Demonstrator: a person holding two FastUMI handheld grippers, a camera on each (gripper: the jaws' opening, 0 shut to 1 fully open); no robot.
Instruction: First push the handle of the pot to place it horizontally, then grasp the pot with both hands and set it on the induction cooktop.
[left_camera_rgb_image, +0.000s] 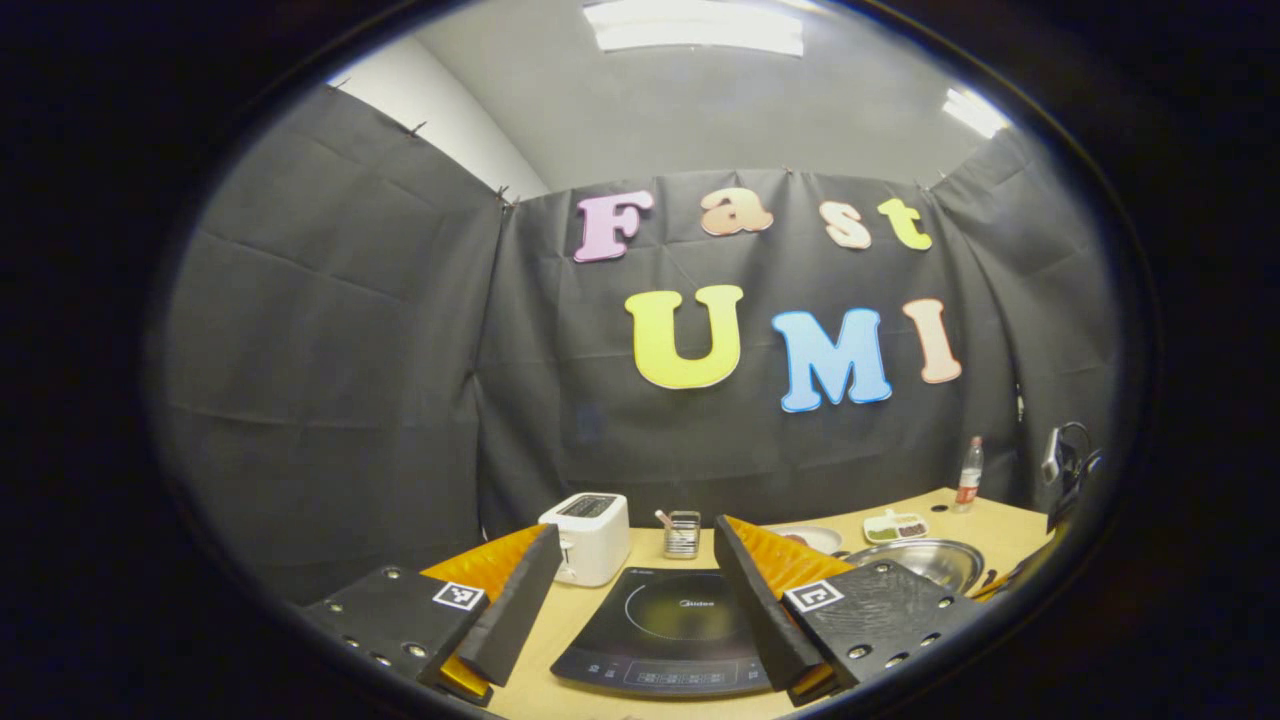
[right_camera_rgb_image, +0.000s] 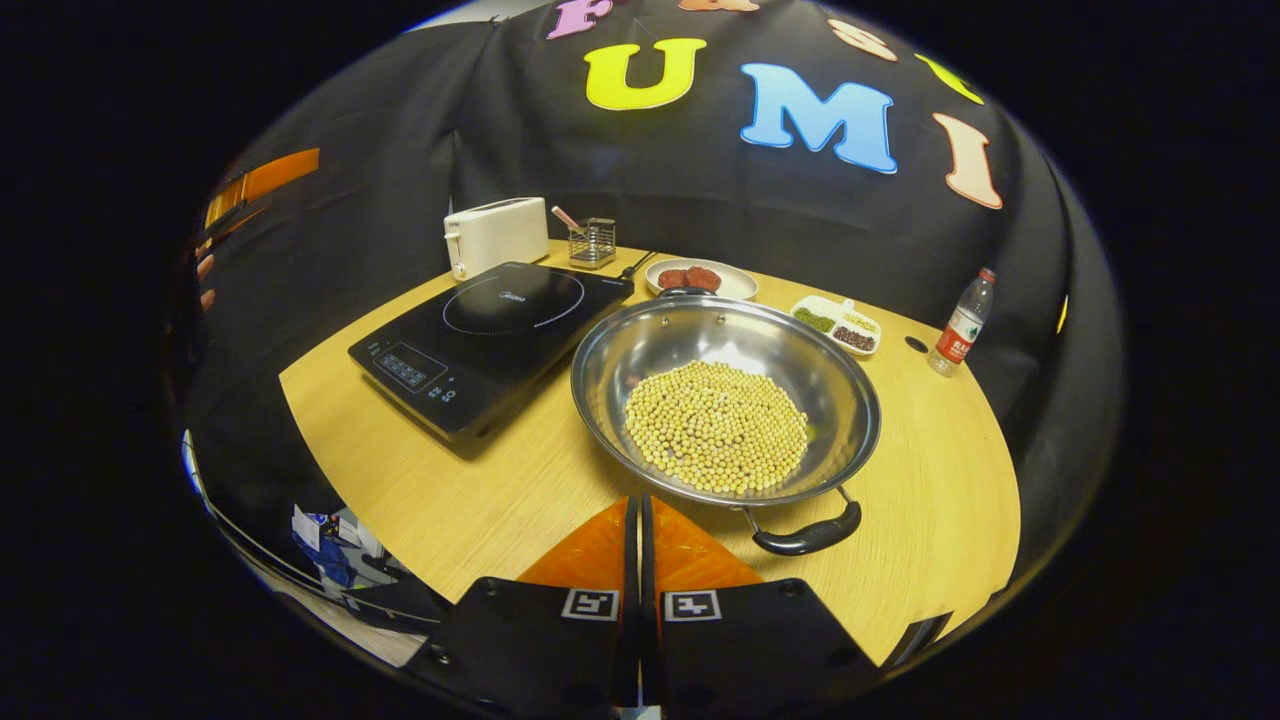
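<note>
Sitting mid-tabletop (right_camera_rgb_image: 500, 500): steel pot (right_camera_rgb_image: 640, 350) of beans, likely heavy, slick; gripping by handle (right_camera_rgb_image: 810, 535) advised. Left claw (left_camera_rgb_image: 628, 600) gaping, right claw (right_camera_rgb_image: 640, 540) pressing closed, empty.

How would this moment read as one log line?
left gripper: open, raised | right gripper: shut, empty | steel pot of beans: beside black induction cooktop
</note>
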